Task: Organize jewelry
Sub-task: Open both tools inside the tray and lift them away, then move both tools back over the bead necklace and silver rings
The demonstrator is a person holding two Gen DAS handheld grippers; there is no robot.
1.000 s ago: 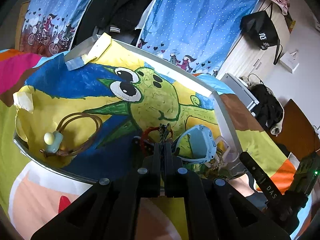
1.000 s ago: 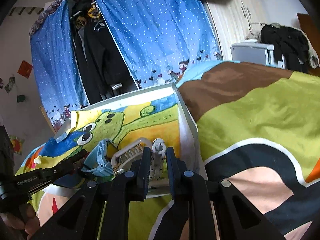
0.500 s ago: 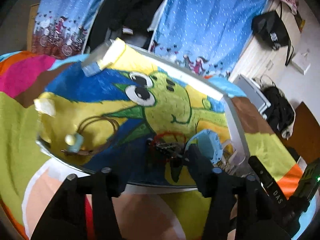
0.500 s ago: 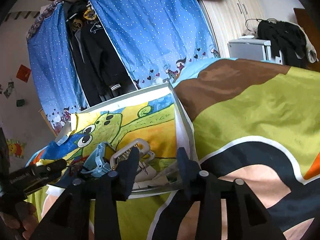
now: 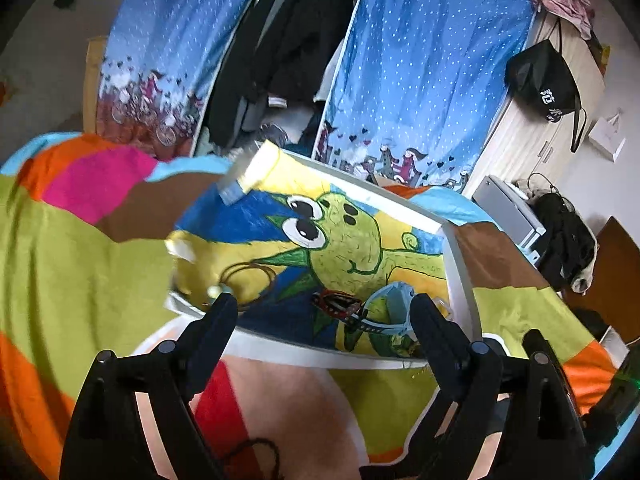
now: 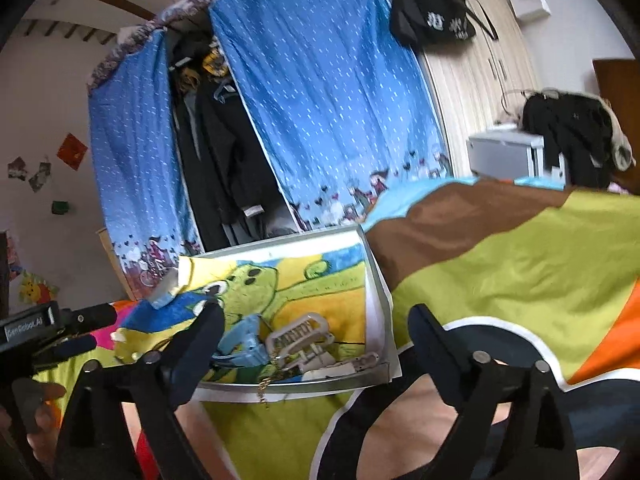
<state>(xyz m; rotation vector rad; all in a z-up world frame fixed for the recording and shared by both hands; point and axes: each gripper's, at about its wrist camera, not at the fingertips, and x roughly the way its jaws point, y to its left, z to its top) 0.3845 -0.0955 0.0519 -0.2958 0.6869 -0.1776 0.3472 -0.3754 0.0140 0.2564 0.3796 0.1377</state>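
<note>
Spreading wide since 1 second ago, left tongs (image 5: 324, 306), right tongs (image 6: 316, 318), both empty

- We see a blue curtain (image 6: 328, 92) with white dots and a cartoon border, parted over a wardrobe of dark hanging clothes (image 6: 224, 152).
- We see a pale wooden cabinet (image 5: 532, 136) at the right, with a black bag (image 6: 430, 16) hanging on it.
- We find a grey box (image 6: 506, 152) beside a heap of black garments (image 6: 568, 128).
- A bedspread (image 6: 512, 272) in green, brown and orange fills our foreground.
- We notice paper pictures (image 6: 72, 151) on the white wall at the left.
</note>
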